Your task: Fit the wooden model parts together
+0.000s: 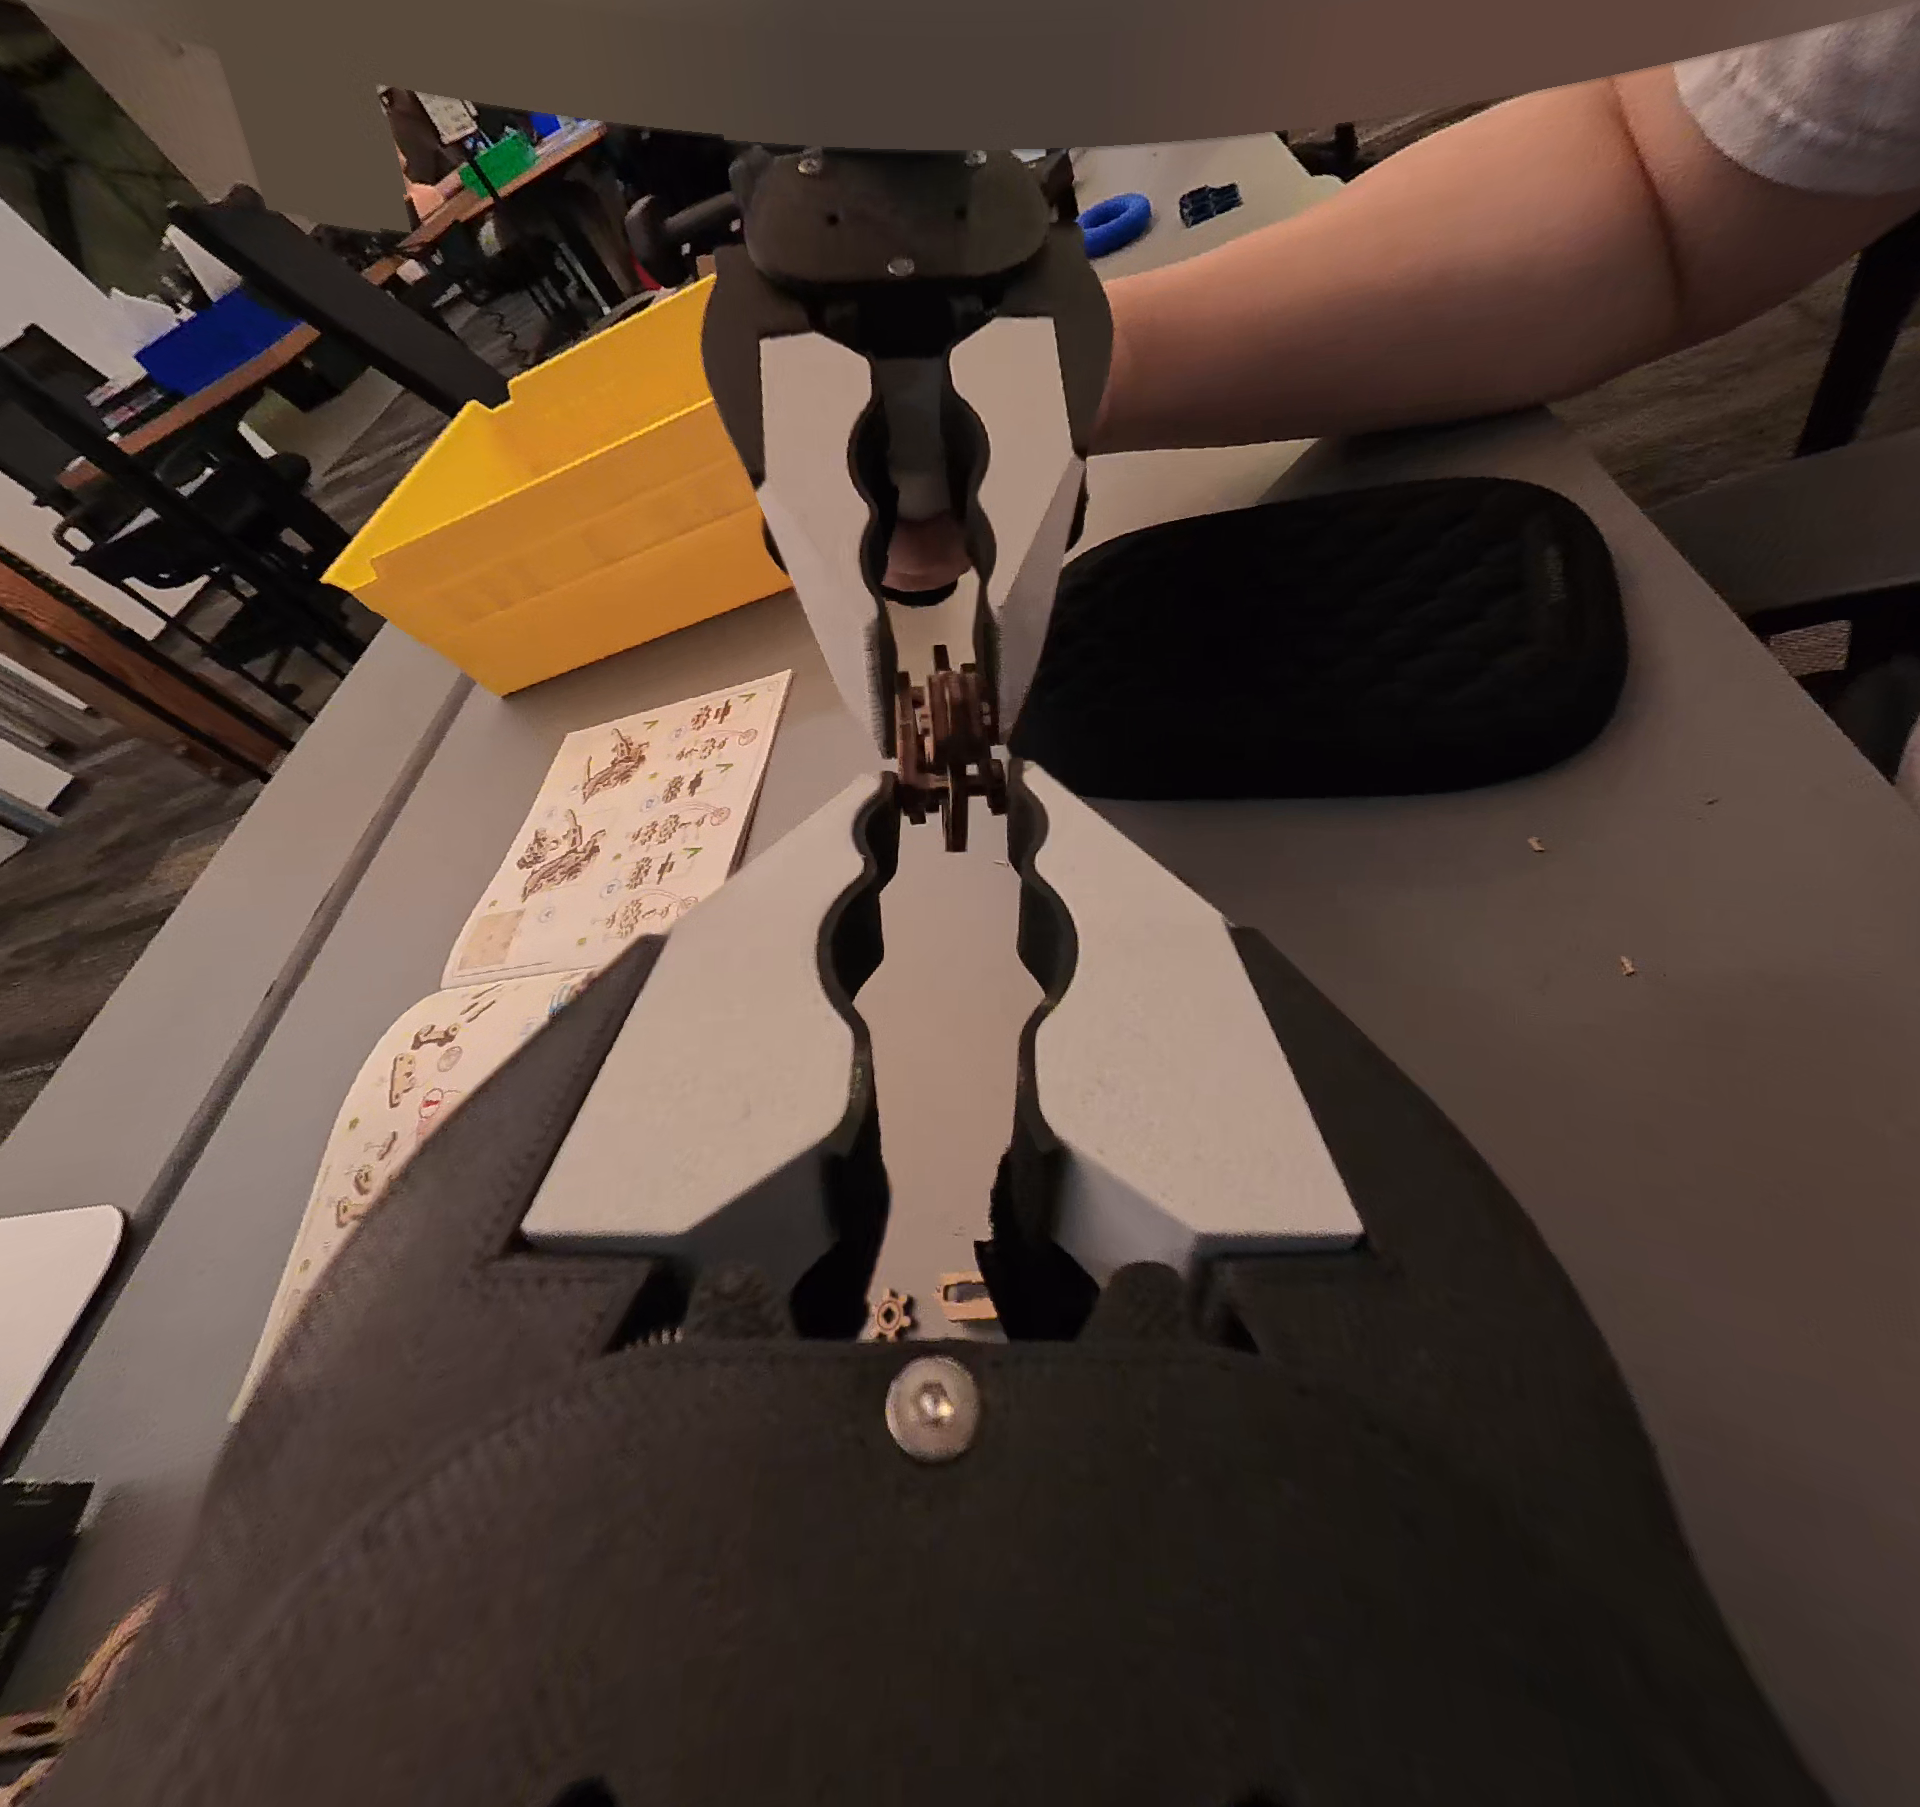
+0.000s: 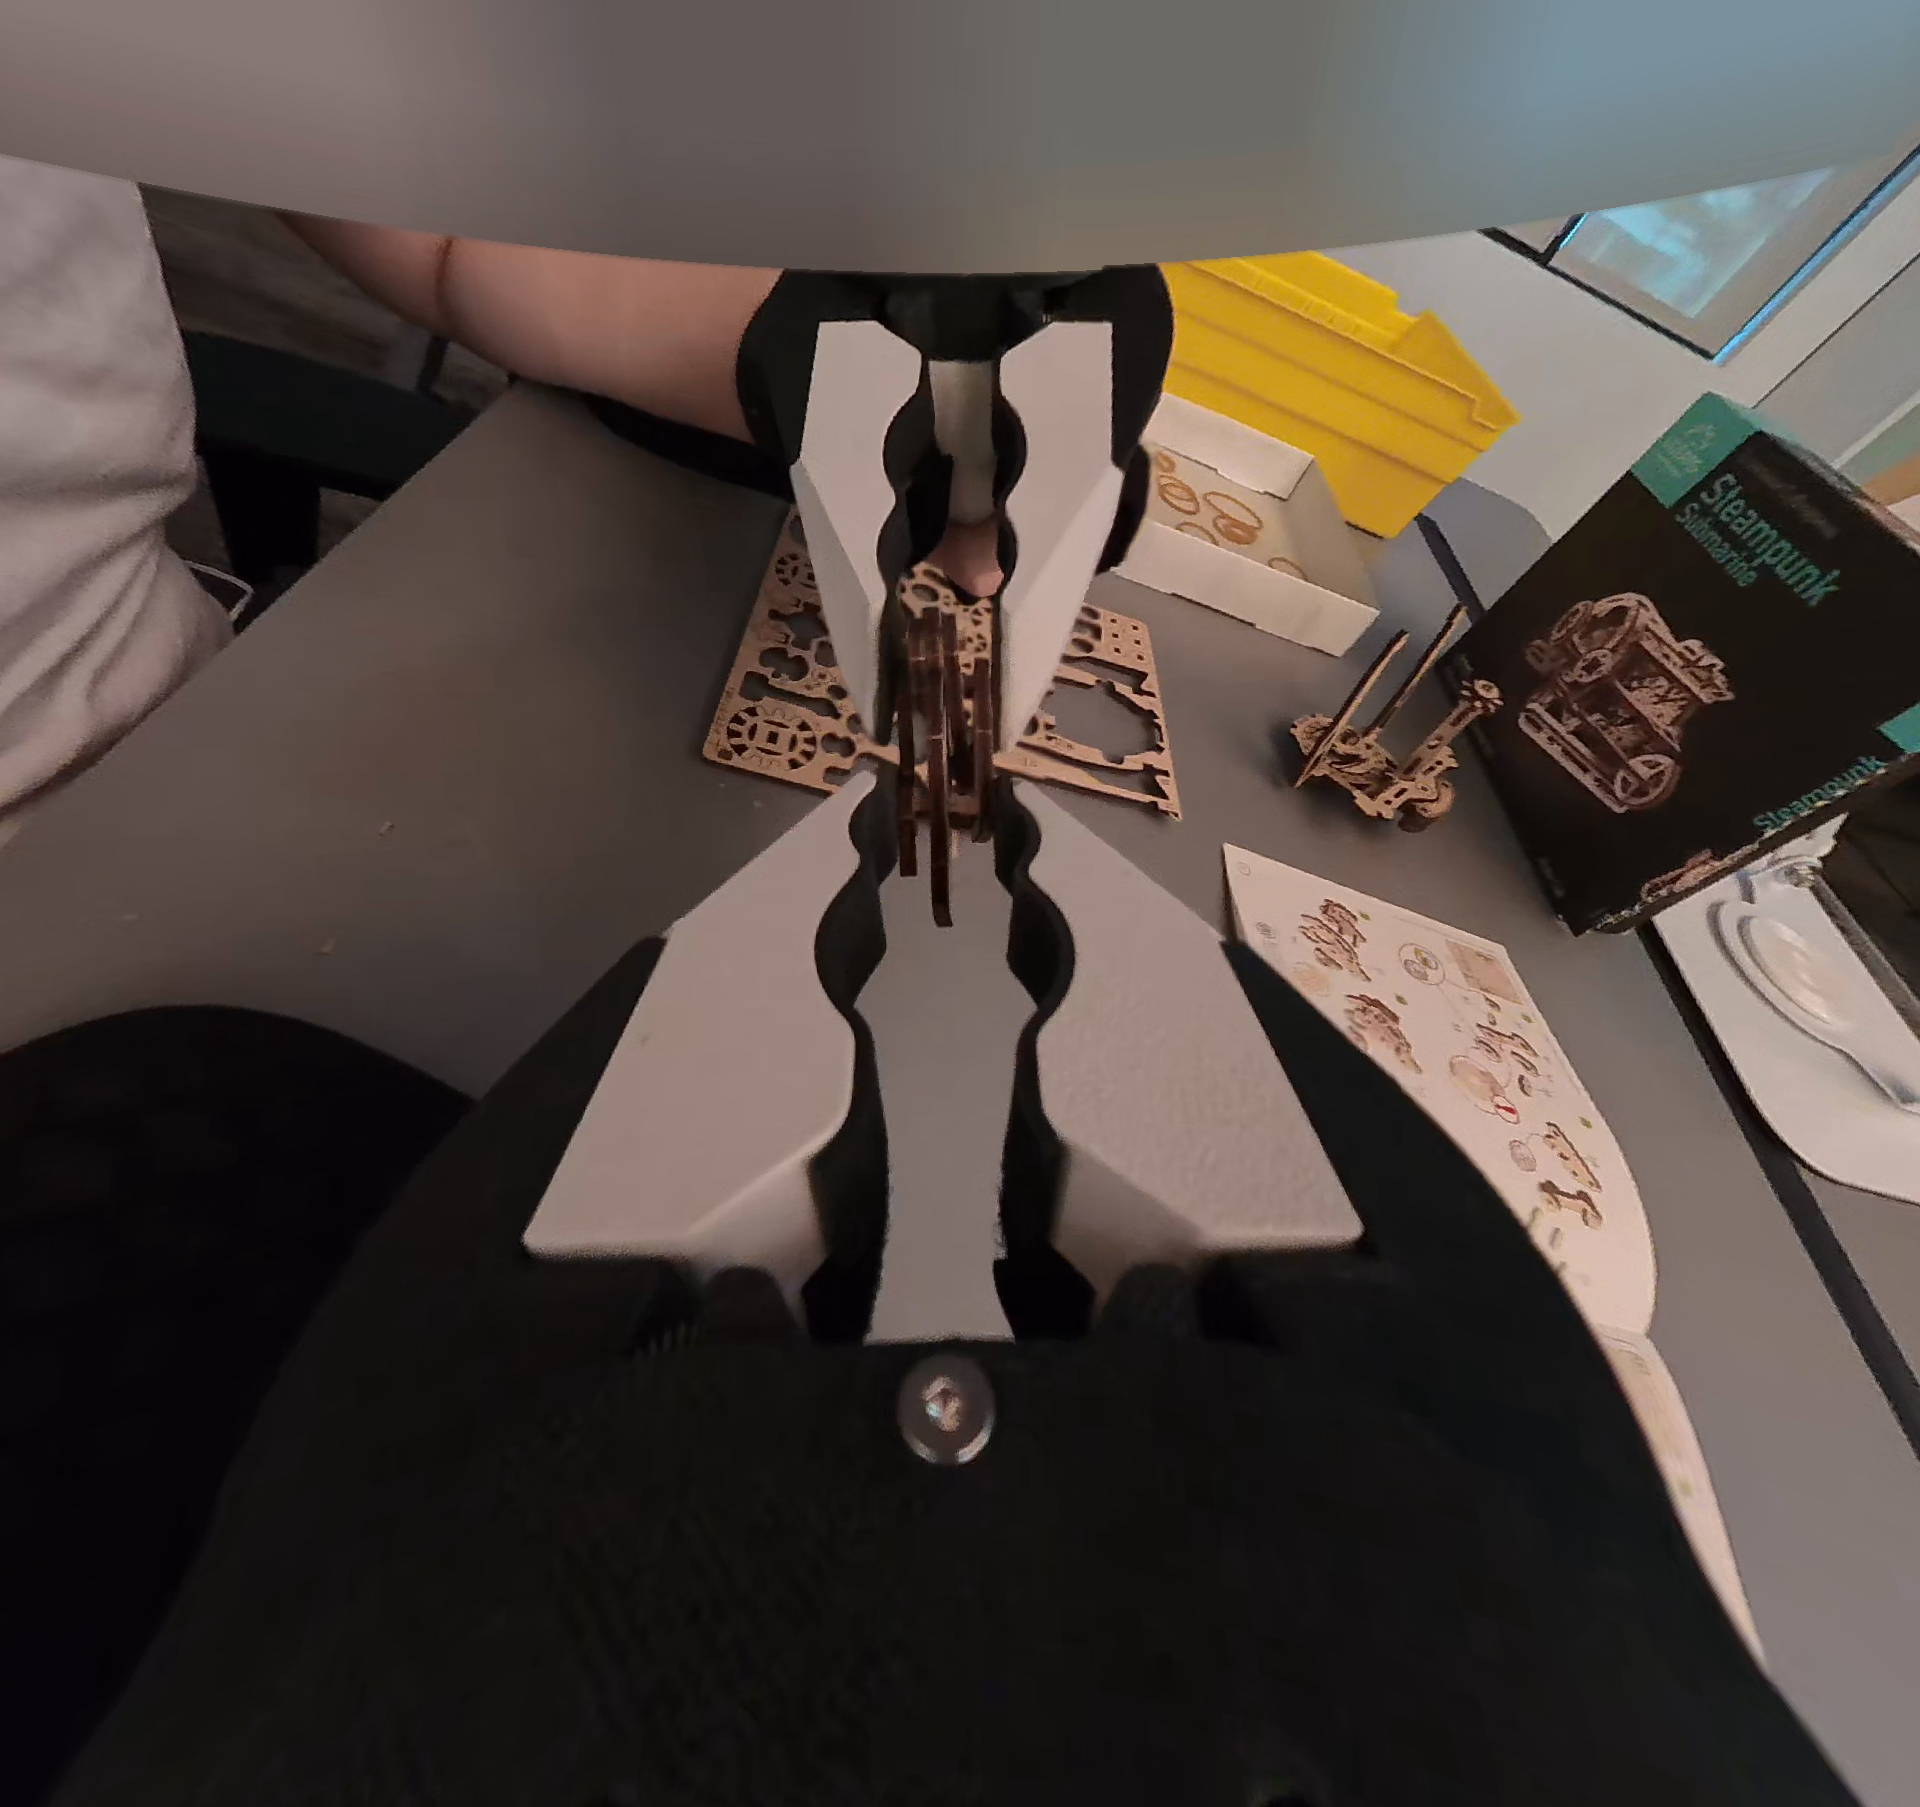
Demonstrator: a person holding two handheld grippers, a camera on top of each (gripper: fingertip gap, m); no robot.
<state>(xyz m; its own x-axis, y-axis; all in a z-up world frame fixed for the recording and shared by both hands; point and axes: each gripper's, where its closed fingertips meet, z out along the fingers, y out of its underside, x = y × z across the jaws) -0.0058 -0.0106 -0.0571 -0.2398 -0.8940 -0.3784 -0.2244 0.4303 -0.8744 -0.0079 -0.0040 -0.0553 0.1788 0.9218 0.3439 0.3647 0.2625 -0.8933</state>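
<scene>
Wooden model parts [image 1: 948, 755] hang above the tabletop [image 1: 1351, 926], pinched tip to tip between my left hand-held gripper [image 1: 945, 801] and right hand-held gripper [image 2: 940, 822], both closed on the cluster, presumably to press the pieces together.

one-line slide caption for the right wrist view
Two hand-held grippers meet tip to tip, pinching a small wooden assembly above a grey table with a punched-out part sheet.

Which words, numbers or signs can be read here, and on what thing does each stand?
I do not copy writing; these things bear it.
Black kit box: large teal and white lettering.
Instruction booklet: tiny numbers and marks, too small to read.
Held wooden parts: no writing seen.
</scene>
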